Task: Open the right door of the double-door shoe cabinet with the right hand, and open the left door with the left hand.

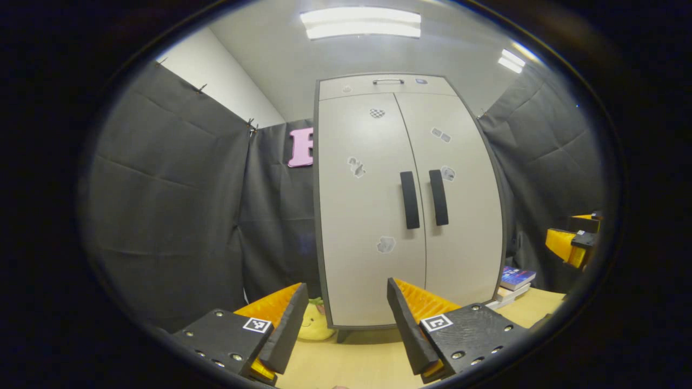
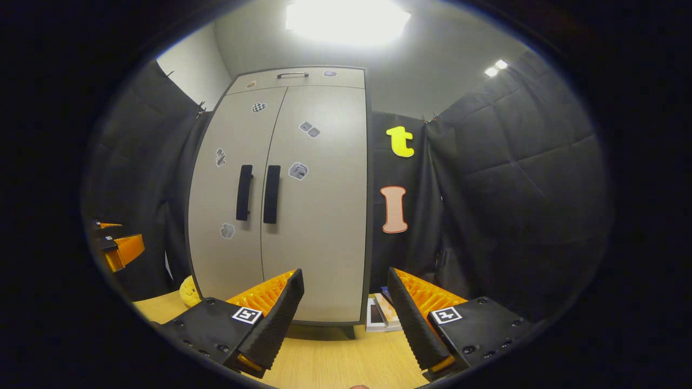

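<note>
A pale grey double-door shoe cabinet (image 1: 373,216) (image 2: 313,216) stands on a wooden tabletop with both doors shut. Each door carries a dark vertical handle at the middle seam: the left handle (image 1: 410,200) (image 2: 244,192) and the right handle (image 1: 438,197) (image 2: 271,194). A drawer with a metal pull (image 1: 387,81) (image 2: 292,74) tops the cabinet. My left gripper (image 1: 344,324) is open, well short of the cabinet, low before the left door. My right gripper (image 2: 346,319) is open too, low before the cabinet's right edge. The right gripper (image 1: 574,240) also appears far right in the left gripper view, and the left gripper (image 2: 116,246) far left in the right gripper view.
A yellow plush toy (image 1: 313,324) (image 2: 189,292) lies at the cabinet's left foot. A stack of books (image 1: 513,283) (image 2: 381,313) lies at its right foot. The wooden tabletop (image 1: 357,362) (image 2: 346,362) stretches between me and the cabinet. Black cloth walls close in on both sides.
</note>
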### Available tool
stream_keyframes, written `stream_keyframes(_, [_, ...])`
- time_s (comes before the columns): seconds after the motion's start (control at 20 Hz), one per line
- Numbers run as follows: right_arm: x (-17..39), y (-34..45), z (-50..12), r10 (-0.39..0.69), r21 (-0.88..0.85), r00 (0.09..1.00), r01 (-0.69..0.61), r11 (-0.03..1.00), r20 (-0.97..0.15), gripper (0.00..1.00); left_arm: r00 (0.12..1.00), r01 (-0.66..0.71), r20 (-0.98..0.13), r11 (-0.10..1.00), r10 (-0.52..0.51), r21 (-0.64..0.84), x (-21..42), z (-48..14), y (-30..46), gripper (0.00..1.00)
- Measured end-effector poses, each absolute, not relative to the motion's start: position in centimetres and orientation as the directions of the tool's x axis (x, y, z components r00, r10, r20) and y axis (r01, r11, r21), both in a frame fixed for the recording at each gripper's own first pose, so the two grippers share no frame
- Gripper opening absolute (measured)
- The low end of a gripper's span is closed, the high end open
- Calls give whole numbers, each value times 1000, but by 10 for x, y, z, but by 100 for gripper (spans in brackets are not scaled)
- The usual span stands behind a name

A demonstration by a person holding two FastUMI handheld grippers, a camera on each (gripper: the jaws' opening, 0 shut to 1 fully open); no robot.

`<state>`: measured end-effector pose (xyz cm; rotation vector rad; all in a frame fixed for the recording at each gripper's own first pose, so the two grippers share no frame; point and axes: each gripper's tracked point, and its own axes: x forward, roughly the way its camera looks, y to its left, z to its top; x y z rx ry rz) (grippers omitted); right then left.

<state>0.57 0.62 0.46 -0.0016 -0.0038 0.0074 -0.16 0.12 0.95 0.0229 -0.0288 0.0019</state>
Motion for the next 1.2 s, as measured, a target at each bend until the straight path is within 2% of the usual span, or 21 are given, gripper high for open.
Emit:
stream_keyframes(0.35, [21,20,17,32,5,999,-32,999,6,98,999,-24,39,999,22,35,-4,12,11,84])
stream_keyframes(1.2, [117,64,83,105,23,991,-107,994,80,96,989,-146,25,987,145,66,-23,-2,58,84])
